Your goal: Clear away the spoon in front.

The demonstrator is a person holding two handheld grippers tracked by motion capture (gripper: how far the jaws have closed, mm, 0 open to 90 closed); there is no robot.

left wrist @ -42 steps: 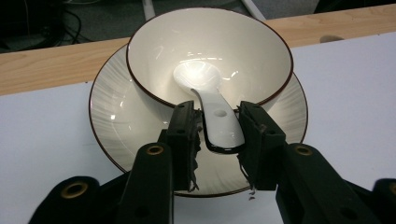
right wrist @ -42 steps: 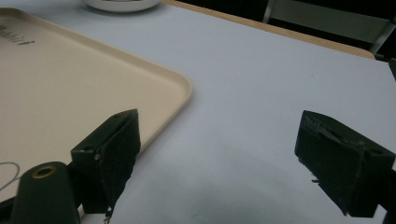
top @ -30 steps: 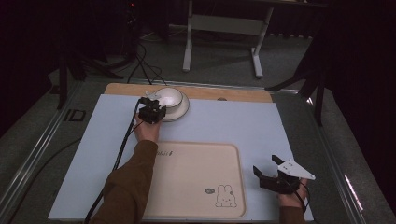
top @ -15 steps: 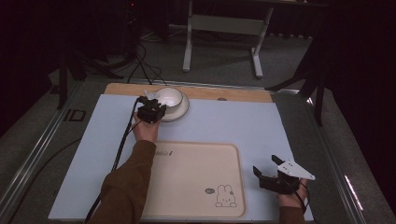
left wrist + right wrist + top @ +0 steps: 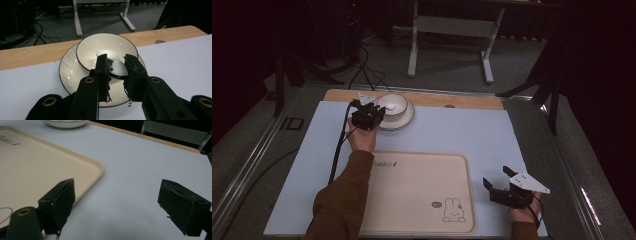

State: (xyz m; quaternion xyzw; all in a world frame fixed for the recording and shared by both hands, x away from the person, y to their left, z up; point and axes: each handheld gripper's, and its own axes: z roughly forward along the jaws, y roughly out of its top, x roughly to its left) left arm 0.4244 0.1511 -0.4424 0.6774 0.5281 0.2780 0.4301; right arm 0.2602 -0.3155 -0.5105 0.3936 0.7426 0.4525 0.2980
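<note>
Clearly my left hand-held gripper (image 5: pixel 117 72) pinches the bowl (image 5: pixel 107 51) rim: glazed, slippery, fragile; right hand-held gripper (image 5: pixel 122 205) gapes empty.

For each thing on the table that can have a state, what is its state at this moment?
left gripper: shut on the bowl's near rim.
bowl: tilted, gripped by its rim, over the plate.
plate: flat on the table, under the bowl.
tray: flat, nothing on it.
right gripper: open, holding nothing, beside the tray.
</note>
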